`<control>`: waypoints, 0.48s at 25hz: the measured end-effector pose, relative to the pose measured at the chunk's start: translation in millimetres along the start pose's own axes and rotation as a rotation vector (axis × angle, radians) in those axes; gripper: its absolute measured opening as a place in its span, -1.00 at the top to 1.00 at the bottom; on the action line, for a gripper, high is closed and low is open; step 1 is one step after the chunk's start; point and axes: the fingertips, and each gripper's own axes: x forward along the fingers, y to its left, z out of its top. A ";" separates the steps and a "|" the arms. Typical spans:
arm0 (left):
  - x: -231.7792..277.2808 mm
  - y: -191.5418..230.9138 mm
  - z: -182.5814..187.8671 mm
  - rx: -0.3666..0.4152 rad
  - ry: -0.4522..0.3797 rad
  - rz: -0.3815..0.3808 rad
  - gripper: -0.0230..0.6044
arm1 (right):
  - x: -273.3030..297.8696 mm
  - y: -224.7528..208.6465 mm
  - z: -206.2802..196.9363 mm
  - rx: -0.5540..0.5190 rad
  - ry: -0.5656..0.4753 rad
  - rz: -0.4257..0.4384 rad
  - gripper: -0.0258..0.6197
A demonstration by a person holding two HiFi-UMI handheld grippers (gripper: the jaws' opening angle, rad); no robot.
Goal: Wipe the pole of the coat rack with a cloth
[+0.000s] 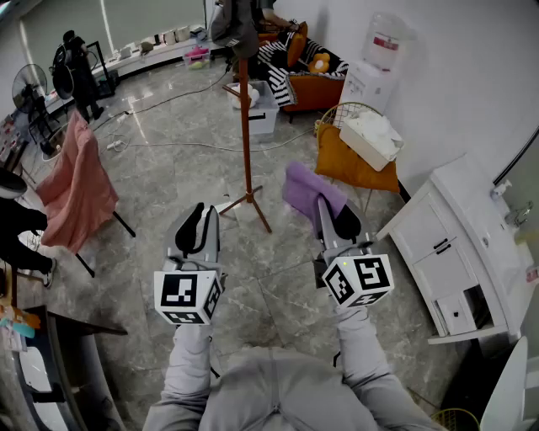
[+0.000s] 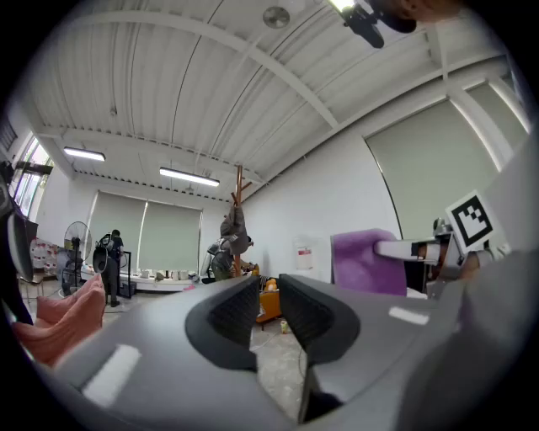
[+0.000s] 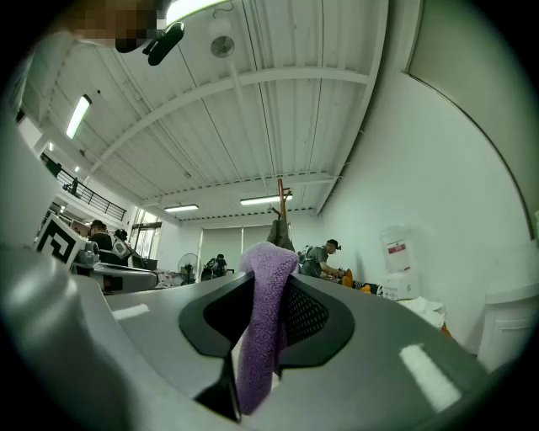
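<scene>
Right gripper view first: the right gripper (image 3: 265, 313) has its jaws pinched onto the purple cloth (image 3: 268, 282). A fold stands up out of the top and a tail hangs below. It's held mid-fold, I judge, so a soft pad leads when I push it at the wood. Left gripper view: the left gripper (image 2: 268, 313) is all but closed, with only a slit between its pads and nothing in it. I read it as the spare hand, perhaps to steady the rack.

Outward now, in the head view. Both grippers sit low and level in front of me, well apart, with the purple cloth (image 1: 305, 189) flopped forward off the right one. The pole (image 1: 245, 126) of the coat rack stands upright ahead, between the two lines of reach. The cloth is not touching it, so wiping has not begun. A dark garment (image 1: 235, 25) hangs at the top, which I judge will limit the upper reach.

Room to move: there's bare floor between me and the splayed feet (image 1: 247, 204), which I must not knock. A pink-draped chair (image 1: 77, 189) lies off to the left, and an orange-lined wire basket (image 1: 354, 164) and a white cabinet (image 1: 459, 244) sit to the right. That side is tighter, so I'd bring the cloth in from the front.
</scene>
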 end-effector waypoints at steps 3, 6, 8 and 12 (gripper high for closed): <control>0.4 1.9 0.7 0.000 -0.003 -0.002 0.69 | 1.4 1.4 -0.2 -0.001 -0.002 -0.002 0.68; 0.8 5.4 0.7 -0.003 -0.006 -0.005 0.69 | 3.1 3.8 -1.1 -0.001 -0.002 -0.006 0.68; 0.7 9.3 -0.3 -0.007 -0.007 -0.008 0.69 | 4.4 7.1 -2.0 -0.003 -0.001 -0.010 0.68; 0.9 17.0 -1.6 -0.010 -0.008 -0.018 0.69 | 7.6 13.5 -2.7 -0.005 -0.002 -0.020 0.68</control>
